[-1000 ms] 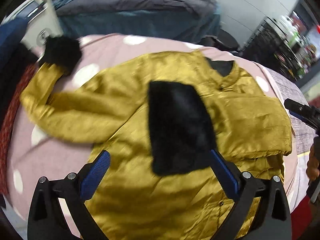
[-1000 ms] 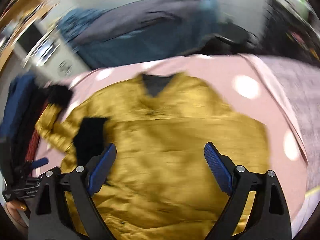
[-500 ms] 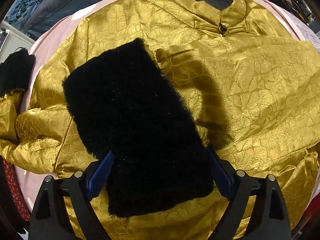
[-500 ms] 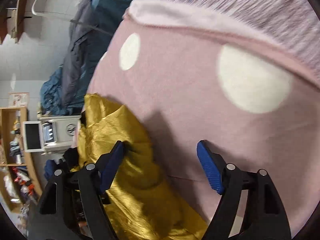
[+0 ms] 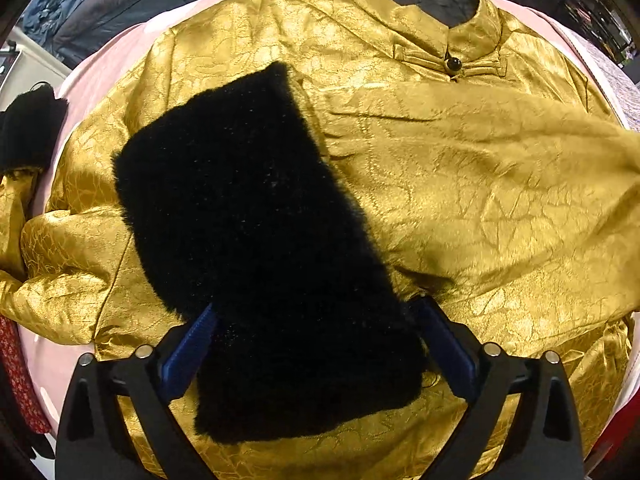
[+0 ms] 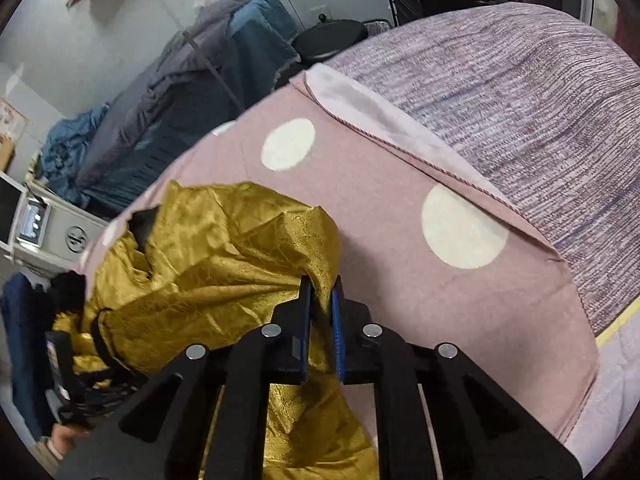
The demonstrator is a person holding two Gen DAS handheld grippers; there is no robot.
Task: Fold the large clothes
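A gold satin jacket lies front up on a pink dotted blanket, its collar button at the far side. One sleeve is folded across the chest and ends in a black fur cuff. My left gripper points straight down over that cuff, jaws opening wide, the fur lying between the blue pads. The other fur cuff lies at the far left. My right gripper is shut on a raised fold at the jacket's right edge.
Pink blanket stretches right of the jacket, over a grey-purple woven cover. Behind lie a blue and grey bedding pile and a white appliance. Red patterned cloth hangs at the left edge.
My left gripper came down over the black cuff and now straddles it. My right gripper swung to the jacket's right edge and closed on a fold of gold fabric.
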